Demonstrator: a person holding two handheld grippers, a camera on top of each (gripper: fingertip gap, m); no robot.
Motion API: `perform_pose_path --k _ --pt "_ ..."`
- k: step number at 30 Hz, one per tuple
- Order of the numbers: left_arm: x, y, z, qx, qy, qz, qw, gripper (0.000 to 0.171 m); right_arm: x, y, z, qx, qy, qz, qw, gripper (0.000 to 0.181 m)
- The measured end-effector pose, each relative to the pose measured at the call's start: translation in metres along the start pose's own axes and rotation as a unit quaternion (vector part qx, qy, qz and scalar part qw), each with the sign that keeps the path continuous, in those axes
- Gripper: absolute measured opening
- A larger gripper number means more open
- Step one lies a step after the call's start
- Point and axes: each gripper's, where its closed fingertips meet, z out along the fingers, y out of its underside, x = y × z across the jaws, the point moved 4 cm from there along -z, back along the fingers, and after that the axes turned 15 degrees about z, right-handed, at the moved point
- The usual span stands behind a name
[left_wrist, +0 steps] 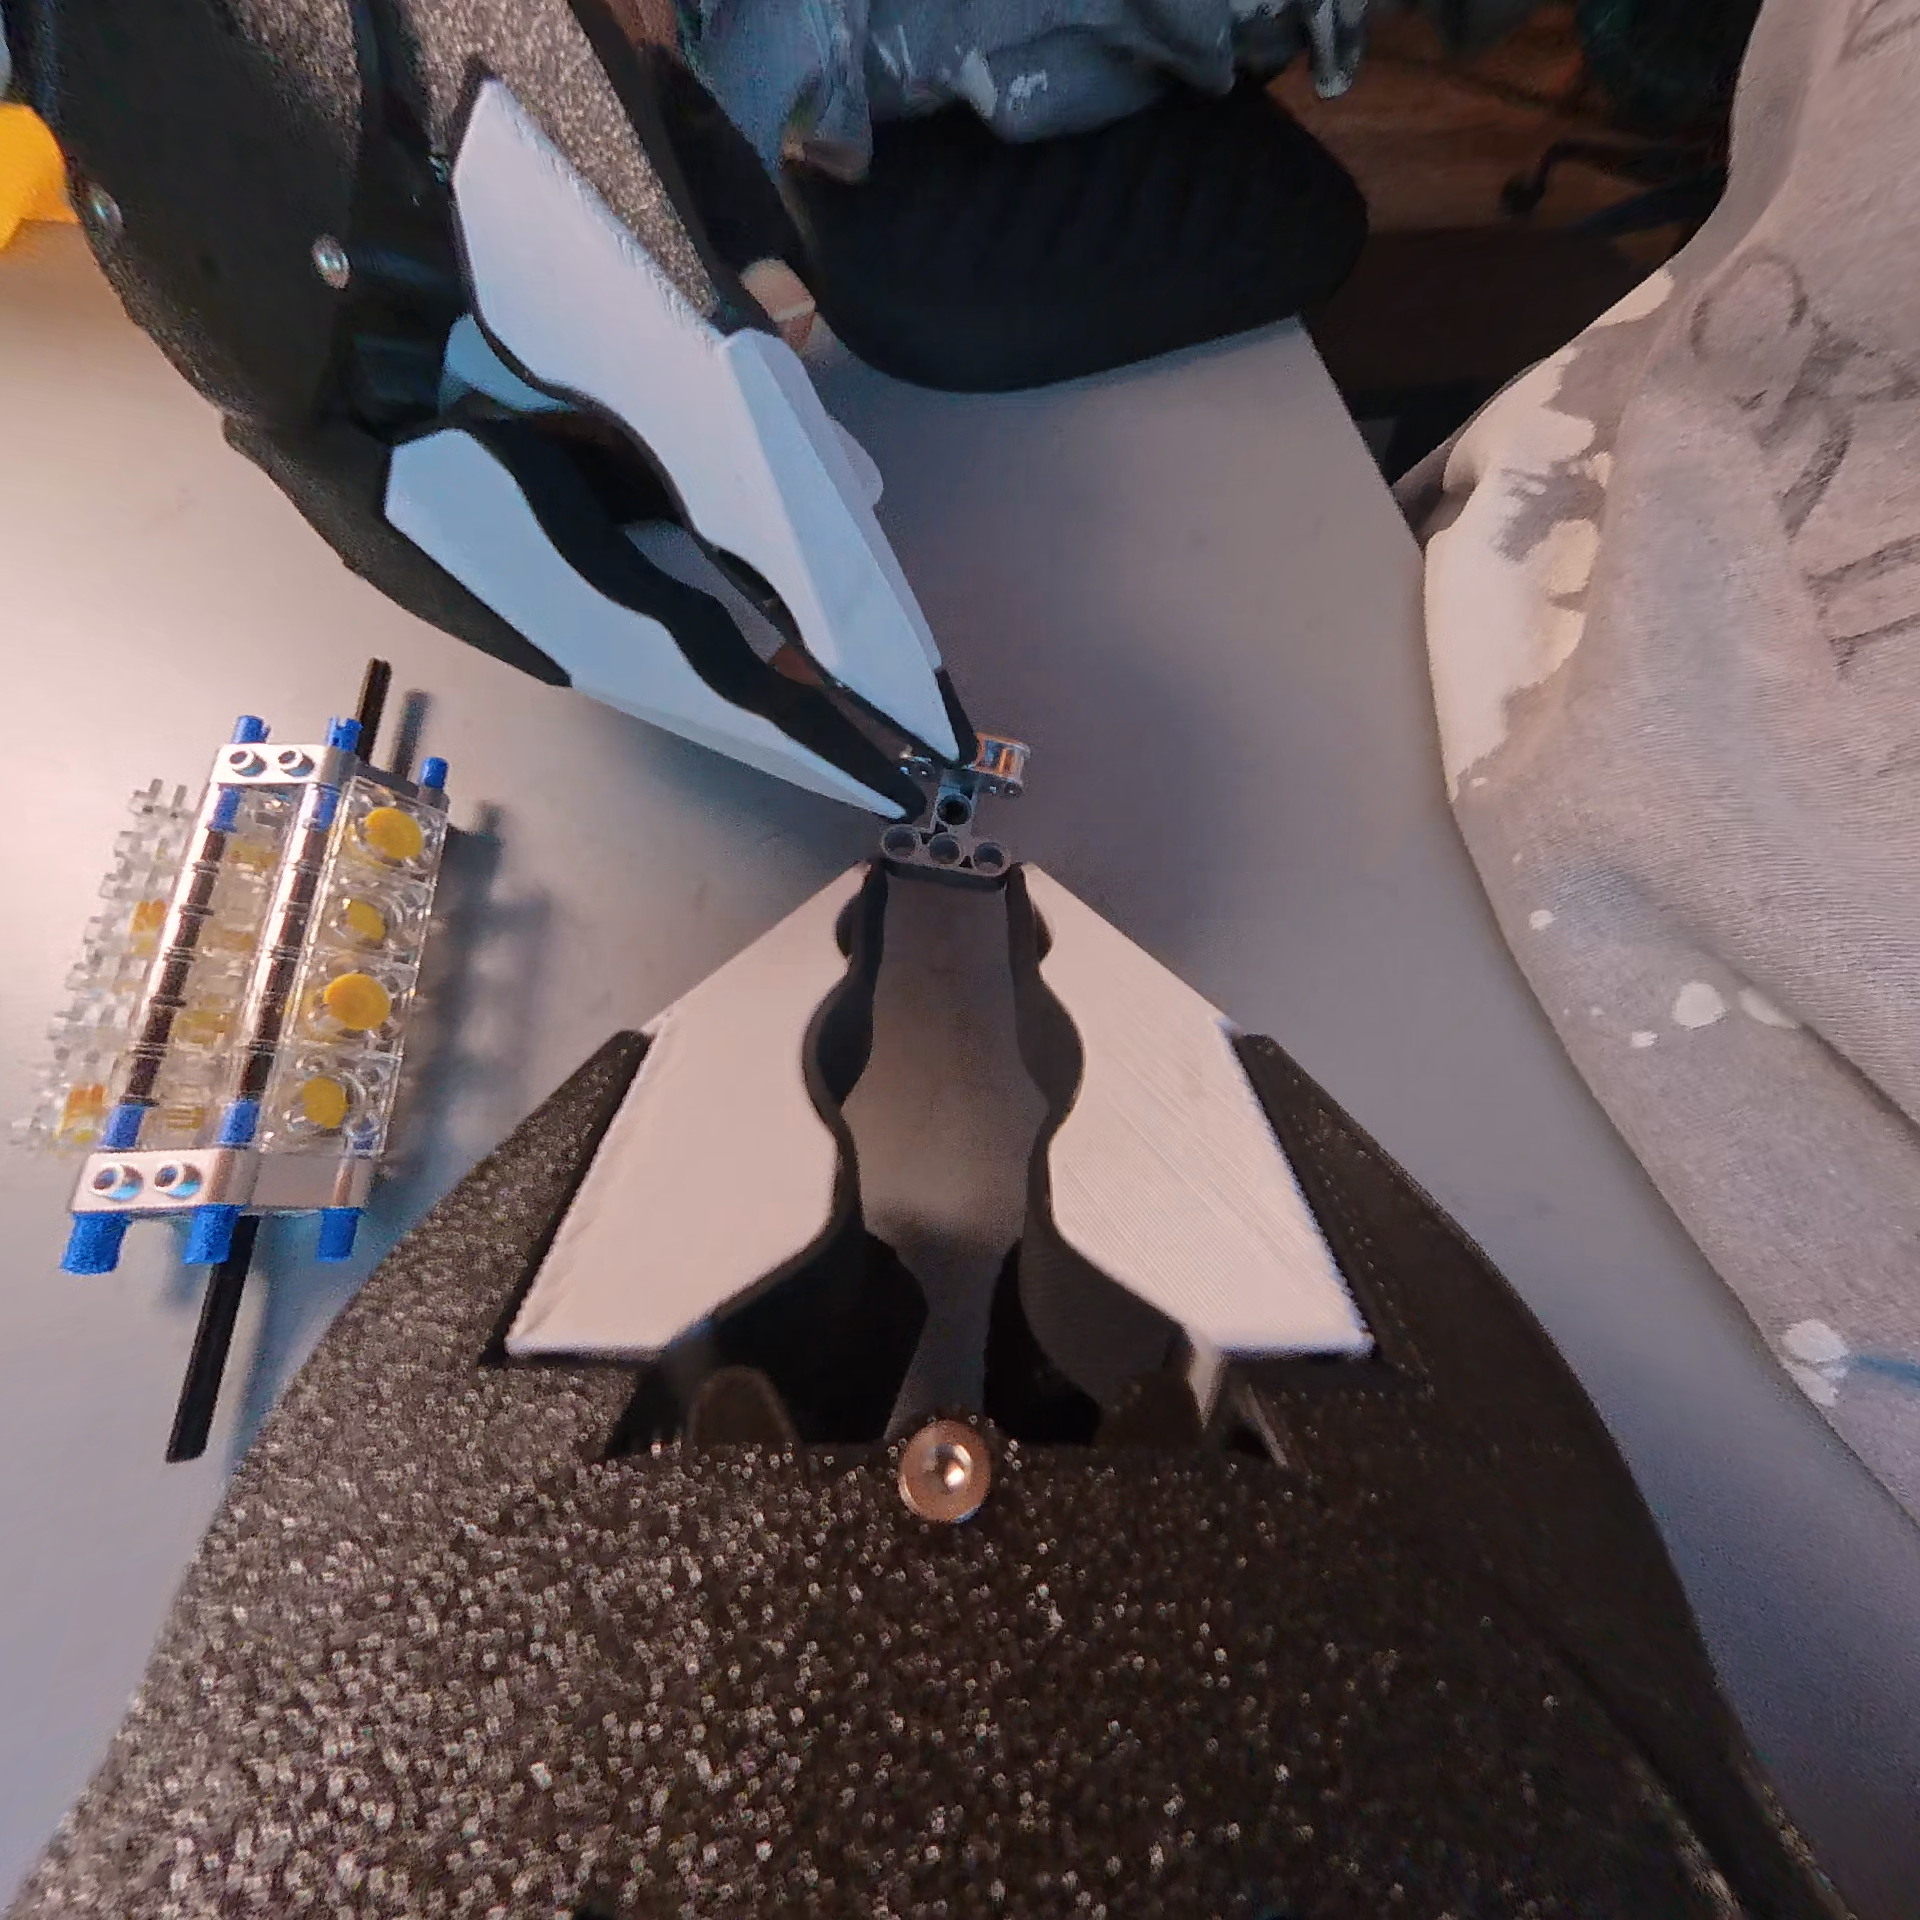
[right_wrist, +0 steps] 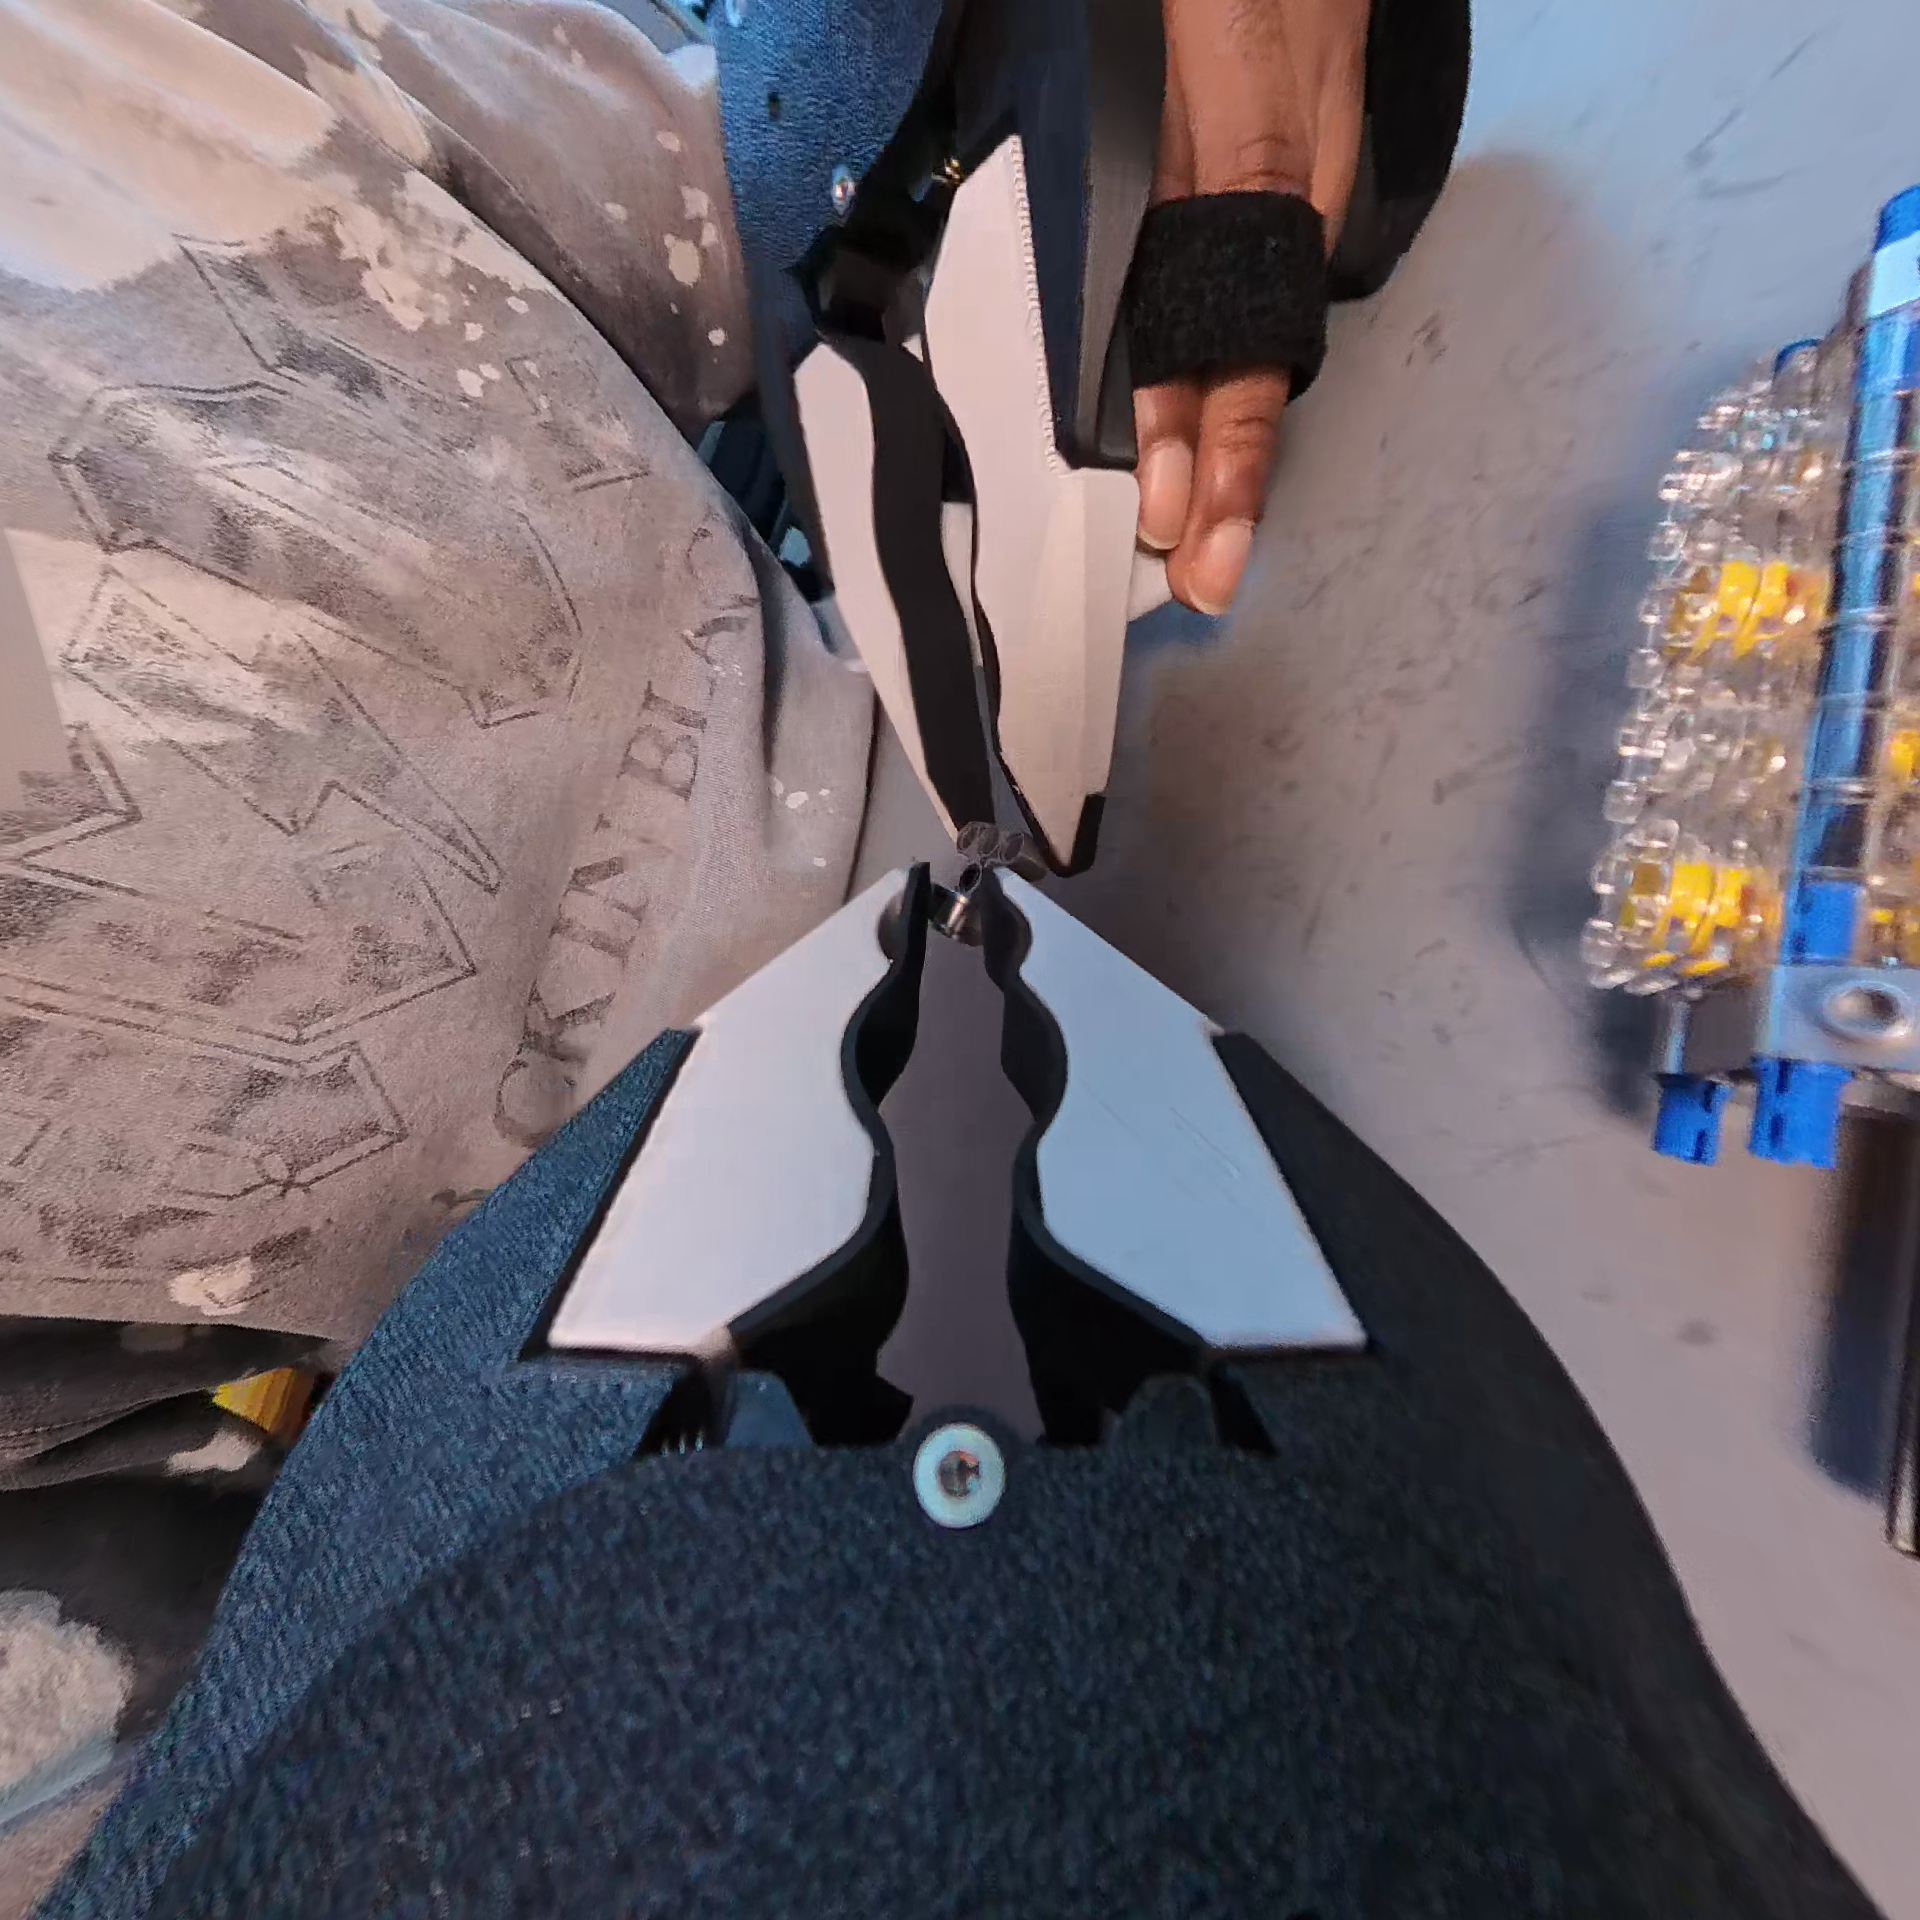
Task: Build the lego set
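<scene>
My left gripper (left_wrist: 945, 881) is shut on a small dark grey T-shaped beam (left_wrist: 945, 850) with three holes, held above the grey table (left_wrist: 1143, 644). My right gripper (left_wrist: 928, 781) comes in from the upper left and is shut on a small silver connector (left_wrist: 1001, 761) that touches the beam's stem. In the right wrist view, my right gripper (right_wrist: 956, 896) pinches the connector (right_wrist: 961, 906). The left gripper (right_wrist: 1023, 847) comes down from above with the dark beam (right_wrist: 992, 837). The two sets of tips almost meet.
An engine-like block (left_wrist: 249, 977) of clear bricks, yellow discs, blue pins and black axles lies on the table to the left; it also shows in the right wrist view (right_wrist: 1787, 779). A person's grey patterned shirt (left_wrist: 1714, 727) is close. A hand (right_wrist: 1216, 436) holds the left gripper. Left and right tips are no more than a few centimetres apart.
</scene>
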Motion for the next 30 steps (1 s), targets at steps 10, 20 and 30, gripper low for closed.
perform_pose_path --k 10,20,30 --pt "0.001 0.011 0.006 -0.051 -0.006 0.004 0.999 0.016 0.009 0.005 -0.003 -0.016 0.11 -0.043 0.993 0.007" --pt "-0.005 0.007 0.001 -0.025 -0.011 -0.026 0.999 0.017 -0.008 0.018 -0.014 0.032 0.234 -0.077 0.969 0.034" --pt "-0.006 0.005 0.0 -0.008 0.014 -0.101 0.995 0.029 0.005 0.023 0.007 0.026 0.406 -0.155 0.9 0.018"
